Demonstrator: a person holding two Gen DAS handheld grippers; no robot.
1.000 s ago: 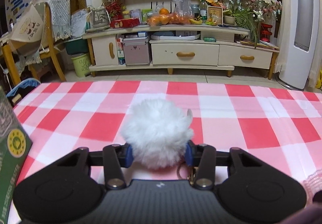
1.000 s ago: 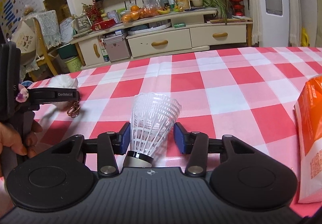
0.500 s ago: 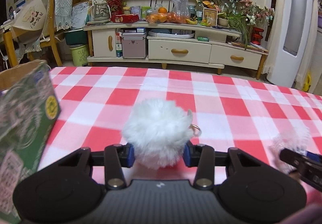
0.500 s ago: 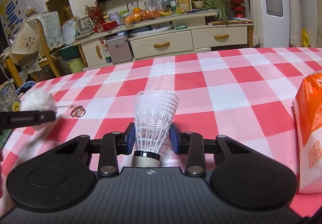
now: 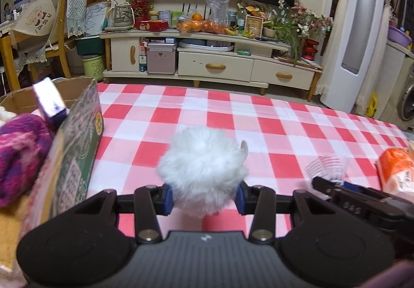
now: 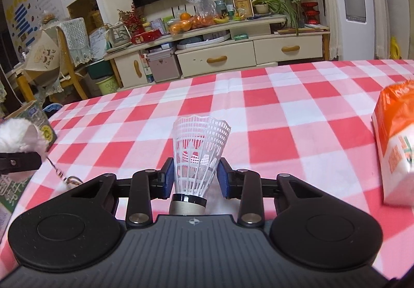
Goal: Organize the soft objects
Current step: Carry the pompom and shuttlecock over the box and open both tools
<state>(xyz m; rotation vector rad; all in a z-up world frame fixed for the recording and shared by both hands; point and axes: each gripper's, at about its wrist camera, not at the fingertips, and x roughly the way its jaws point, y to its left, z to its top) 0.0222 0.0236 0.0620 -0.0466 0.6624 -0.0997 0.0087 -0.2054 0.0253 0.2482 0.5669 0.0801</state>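
Right gripper (image 6: 196,179): blue pads clamp a white shuttlecock (image 6: 200,153), skirt pointing far
Left gripper (image 6: 19,161): far left, grips white pompom (image 6: 16,136), keyring (image 6: 73,180) dangling
Orange packet (image 6: 396,143): right, on checkered tablecloth (image 6: 284,112)
Box (image 6: 38,122): far left

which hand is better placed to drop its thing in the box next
Left. The left gripper holds the white pompom right beside the open cardboard box. The right gripper holds the shuttlecock farther over, with the left gripper between it and the box.
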